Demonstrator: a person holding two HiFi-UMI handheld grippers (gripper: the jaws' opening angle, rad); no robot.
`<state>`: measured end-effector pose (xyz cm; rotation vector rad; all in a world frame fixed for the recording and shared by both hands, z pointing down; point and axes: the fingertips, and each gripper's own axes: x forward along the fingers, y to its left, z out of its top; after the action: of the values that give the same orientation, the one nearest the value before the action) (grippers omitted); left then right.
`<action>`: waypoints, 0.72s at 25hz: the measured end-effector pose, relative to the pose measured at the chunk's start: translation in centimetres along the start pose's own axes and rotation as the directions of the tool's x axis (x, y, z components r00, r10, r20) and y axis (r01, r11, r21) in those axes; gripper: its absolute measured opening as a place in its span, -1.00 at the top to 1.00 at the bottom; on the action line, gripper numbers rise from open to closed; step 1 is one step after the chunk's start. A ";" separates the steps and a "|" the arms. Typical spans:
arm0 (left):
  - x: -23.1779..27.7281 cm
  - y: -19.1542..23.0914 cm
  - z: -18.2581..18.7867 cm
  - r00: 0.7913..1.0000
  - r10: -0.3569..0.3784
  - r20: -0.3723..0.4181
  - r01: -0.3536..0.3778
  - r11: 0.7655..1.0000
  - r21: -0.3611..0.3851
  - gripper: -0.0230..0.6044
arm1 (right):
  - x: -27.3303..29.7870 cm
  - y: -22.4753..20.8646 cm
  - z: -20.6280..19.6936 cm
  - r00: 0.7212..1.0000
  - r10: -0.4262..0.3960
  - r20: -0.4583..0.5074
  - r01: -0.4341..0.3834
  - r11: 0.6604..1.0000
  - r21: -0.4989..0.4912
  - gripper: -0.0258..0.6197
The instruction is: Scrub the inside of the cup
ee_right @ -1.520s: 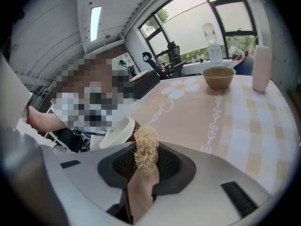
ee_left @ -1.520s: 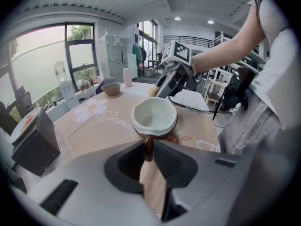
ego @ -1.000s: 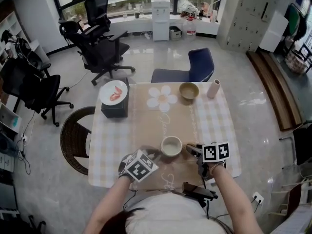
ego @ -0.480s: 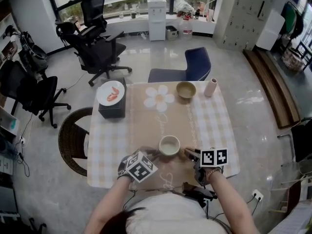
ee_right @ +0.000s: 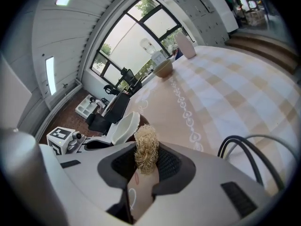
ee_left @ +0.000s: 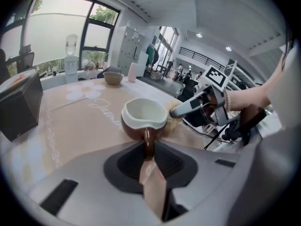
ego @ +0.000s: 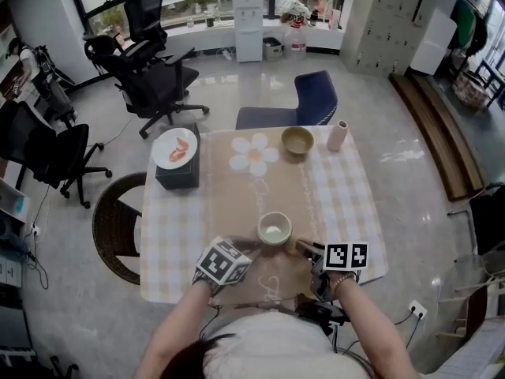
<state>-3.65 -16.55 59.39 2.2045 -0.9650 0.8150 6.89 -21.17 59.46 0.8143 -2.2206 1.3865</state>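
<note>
Cup [ego: 274, 229] upright on bench [ego: 339, 204], handle [ee_left: 148, 142] nipped by left hand-held gripper [ee_left: 148, 152], jaws just closing onto it; just right of rim, right hand-held gripper [ee_right: 146, 166] clenching scrubber tuft [ee_right: 146, 147]

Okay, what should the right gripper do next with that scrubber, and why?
Probably lift the scrubber up and over into the cup. The right gripper grips it just beside the cup, not inside, and the left gripper, its jaws having just closed further, pinches the handle, steadying it.
</note>
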 end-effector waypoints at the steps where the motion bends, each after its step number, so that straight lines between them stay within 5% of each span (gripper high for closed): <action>1: 0.0 -0.1 0.2 1.000 -0.004 0.005 0.004 1.000 -0.011 0.71 | 0.0 0.1 -0.2 1.000 0.008 0.001 -0.008 1.000 0.012 0.63; 18: -0.9 0.0 2.1 0.998 -0.022 0.066 0.027 0.997 -0.079 0.73 | 2.2 2.6 -2.4 0.994 0.094 -0.049 -0.088 0.990 0.110 0.63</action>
<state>-3.48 -17.67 57.43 2.1819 -0.9822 0.6859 3.59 -18.71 60.08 0.7091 -2.1824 1.5640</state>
